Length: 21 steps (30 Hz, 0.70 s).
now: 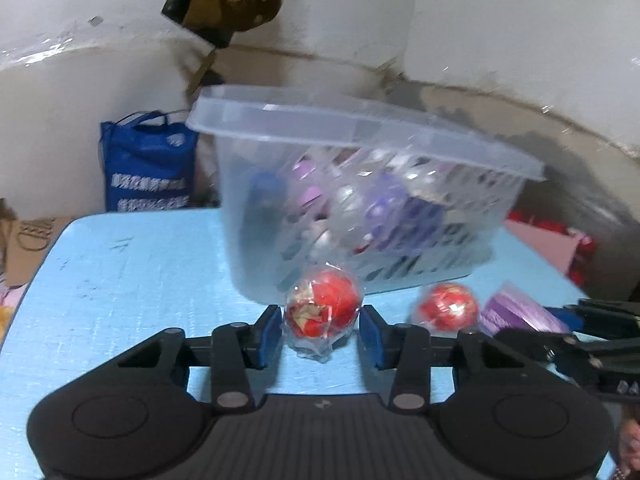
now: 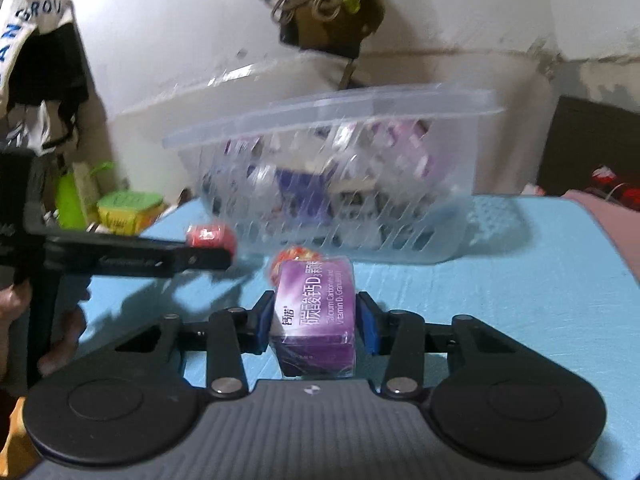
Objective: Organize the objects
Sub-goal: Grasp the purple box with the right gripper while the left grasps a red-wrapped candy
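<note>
Left wrist view: left gripper [image 1: 322, 330] low over the blue table [image 1: 132, 280], its blue fingers [image 1: 269, 330] either side of a red wrapped ball [image 1: 323, 309]. Left finger touches the wrapper; right one sits just beside it, thin gap, so contact on that side can't be told for sure. Ball rests on the table right in front of the clear slotted basket [image 1: 360, 184], which holds purple and silver packs. Second red ball [image 1: 448, 306] to the right on the table, next to a purple box [image 1: 520, 314] with the right gripper's black frame at the frame edge.

Right wrist view: right gripper [image 2: 316, 320] has its fingers [image 2: 366, 320] clamped on the purple box [image 2: 316, 312], Calcium Carbonate label up, box lying on the table [image 2: 500, 280]. One red ball [image 2: 294, 258] just behind the box, the other [image 2: 210, 236] further left beside the left gripper's finger [image 2: 192, 258]. Basket [image 2: 340, 184] behind both. A hand [image 2: 24, 320] grips the left tool's handle at far left.
</note>
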{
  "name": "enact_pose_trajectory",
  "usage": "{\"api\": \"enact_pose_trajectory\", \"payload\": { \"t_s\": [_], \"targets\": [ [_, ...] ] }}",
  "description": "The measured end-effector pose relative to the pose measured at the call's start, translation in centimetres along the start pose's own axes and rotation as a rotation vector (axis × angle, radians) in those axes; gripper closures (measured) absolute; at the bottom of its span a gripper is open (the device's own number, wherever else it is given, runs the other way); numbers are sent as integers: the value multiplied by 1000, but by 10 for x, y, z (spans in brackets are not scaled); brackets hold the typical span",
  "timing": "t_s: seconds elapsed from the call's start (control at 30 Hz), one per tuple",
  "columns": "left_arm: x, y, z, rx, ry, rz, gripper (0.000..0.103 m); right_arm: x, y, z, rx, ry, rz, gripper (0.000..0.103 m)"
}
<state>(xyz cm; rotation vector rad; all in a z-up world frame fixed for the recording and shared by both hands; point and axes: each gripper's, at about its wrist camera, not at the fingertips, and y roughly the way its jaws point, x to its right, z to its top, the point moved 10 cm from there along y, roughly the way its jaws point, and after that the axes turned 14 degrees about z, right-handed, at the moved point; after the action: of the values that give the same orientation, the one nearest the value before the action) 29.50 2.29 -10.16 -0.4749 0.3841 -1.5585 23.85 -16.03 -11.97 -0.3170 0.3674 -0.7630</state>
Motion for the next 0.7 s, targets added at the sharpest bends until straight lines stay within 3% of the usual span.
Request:
{"api": "enact_pose_trajectory", "payload": {
  "t_s": [0.23,0.4,0.57,0.7],
  "targets": [
    [-3,-7,3,43,-39,-24,57,4,-14,7,101,-6,-65,57],
    [-1,4,0,-7,-21,-17,57,6,-11,10,91,-4,-64,57],
    [13,14,-9,-70,68,18,59,7,-10,10,91,-4,-64,57],
    [19,9,-8,-37,76,15,63,6,-11,10,96,-9,-71,56]
  ]
}}
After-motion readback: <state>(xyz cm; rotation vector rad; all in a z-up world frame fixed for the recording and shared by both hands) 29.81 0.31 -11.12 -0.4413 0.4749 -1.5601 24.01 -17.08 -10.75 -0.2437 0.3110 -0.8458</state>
